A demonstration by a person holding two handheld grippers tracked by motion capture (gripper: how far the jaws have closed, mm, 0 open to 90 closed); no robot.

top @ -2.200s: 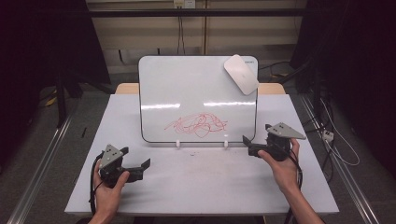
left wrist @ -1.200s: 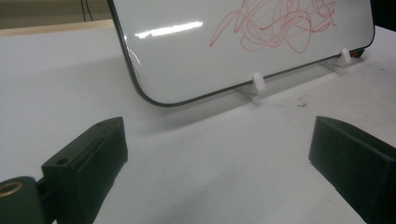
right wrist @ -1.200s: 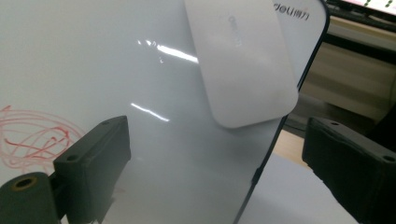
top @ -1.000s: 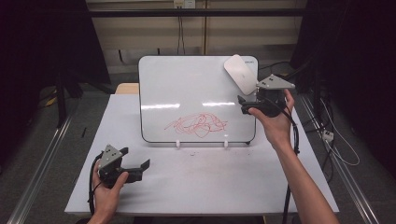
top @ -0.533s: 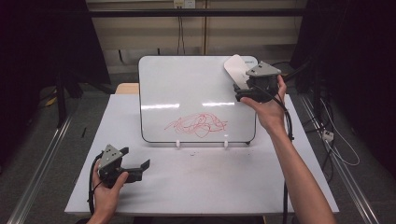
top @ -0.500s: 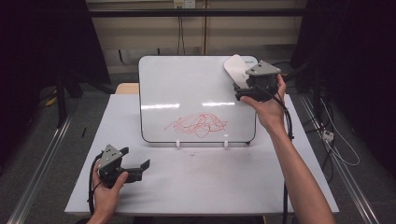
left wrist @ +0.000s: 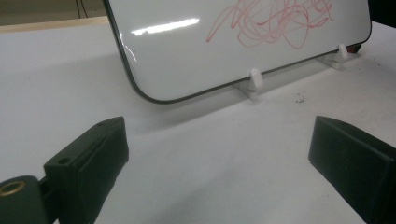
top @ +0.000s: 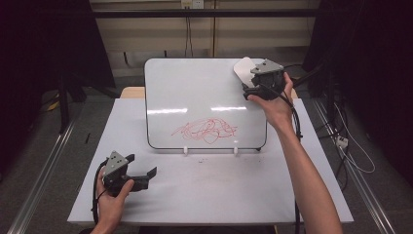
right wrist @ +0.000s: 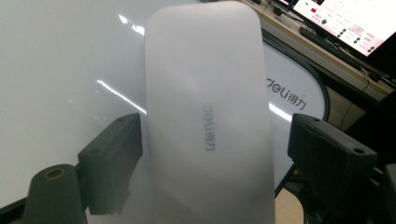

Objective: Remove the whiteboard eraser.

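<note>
A white board (top: 204,97) with a red scribble (top: 207,129) stands tilted on the white table (top: 209,195). A white oval eraser (top: 242,69) clings to its top right corner. My right gripper (top: 247,90) is up at that corner. In the right gripper view the eraser (right wrist: 208,116) lies between the jaws of the right gripper (right wrist: 215,144). These have just been closing: the left pad meets the eraser's edge, while a small gap remains at the right pad. My left gripper (top: 141,165) rests open near the table's front left, and in its own view the left gripper (left wrist: 215,154) holds nothing and faces the board (left wrist: 196,51).
Two small white feet (top: 235,151) prop the board's lower edge. A monitor (right wrist: 345,23) and cables lie behind the board's right corner. Dark curtains flank the table, and a metal rail (top: 44,165) runs along the floor at the left.
My right gripper moved up and left along the board's right edge onto the eraser, and its jaws narrowed. The left gripper stayed put.
</note>
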